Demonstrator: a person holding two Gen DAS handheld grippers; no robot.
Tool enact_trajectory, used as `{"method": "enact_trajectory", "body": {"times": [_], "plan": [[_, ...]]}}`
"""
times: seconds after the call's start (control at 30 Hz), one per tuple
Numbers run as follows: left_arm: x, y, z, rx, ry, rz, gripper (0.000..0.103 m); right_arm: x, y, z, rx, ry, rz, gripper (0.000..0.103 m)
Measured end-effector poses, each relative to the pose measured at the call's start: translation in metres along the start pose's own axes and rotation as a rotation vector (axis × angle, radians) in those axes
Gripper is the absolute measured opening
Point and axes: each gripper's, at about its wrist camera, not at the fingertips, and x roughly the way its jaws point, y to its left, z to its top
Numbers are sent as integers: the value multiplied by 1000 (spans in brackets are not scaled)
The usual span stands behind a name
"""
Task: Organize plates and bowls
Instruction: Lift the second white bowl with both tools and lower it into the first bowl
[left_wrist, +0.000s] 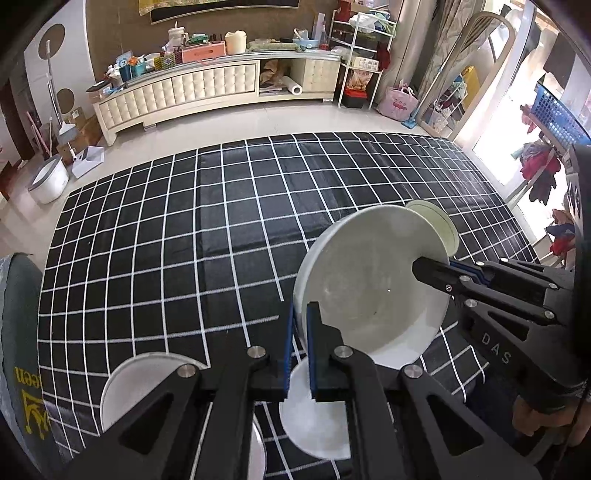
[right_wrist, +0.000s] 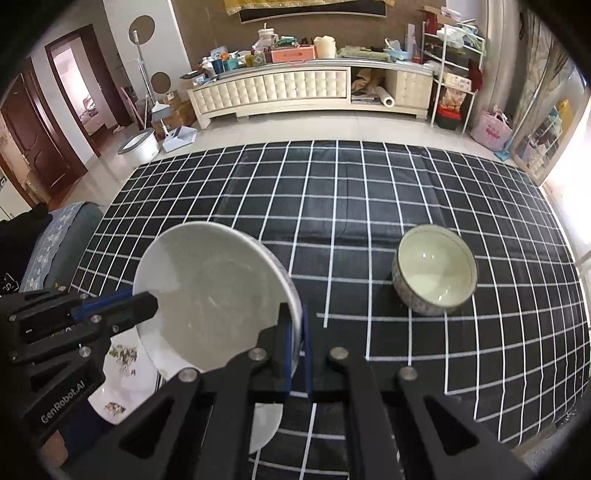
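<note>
A large white bowl (left_wrist: 369, 280) (right_wrist: 214, 291) is held tilted above the checked cloth by both grippers. My left gripper (left_wrist: 301, 325) is shut on its left rim and shows in the right wrist view (right_wrist: 147, 306). My right gripper (right_wrist: 295, 328) is shut on its right rim and shows in the left wrist view (left_wrist: 424, 266). A small patterned bowl (right_wrist: 436, 271) stands on the cloth to the right, partly hidden behind the big bowl in the left wrist view (left_wrist: 441, 221). White plates (left_wrist: 314, 417) (left_wrist: 136, 384) lie below the grippers; one with a flower print (right_wrist: 122, 373) lies at the left.
The black cloth with white grid (left_wrist: 221, 229) covers the table. A grey cushioned seat (right_wrist: 55, 236) stands at the left edge. Beyond the far edge are tiled floor, a white bucket (left_wrist: 48, 181) and a long cream cabinet (left_wrist: 207, 88).
</note>
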Motion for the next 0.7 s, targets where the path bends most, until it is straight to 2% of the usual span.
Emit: {"method": "enact_trajectory", "body": {"times": [0.23,0.7], "plan": [[-13,1,-29,-7,3,-1,6,-1,8,-23,16,30,19,8],[3,2,-78,-33,80,-3,6,16,10,-64,52,108,35,8]]}}
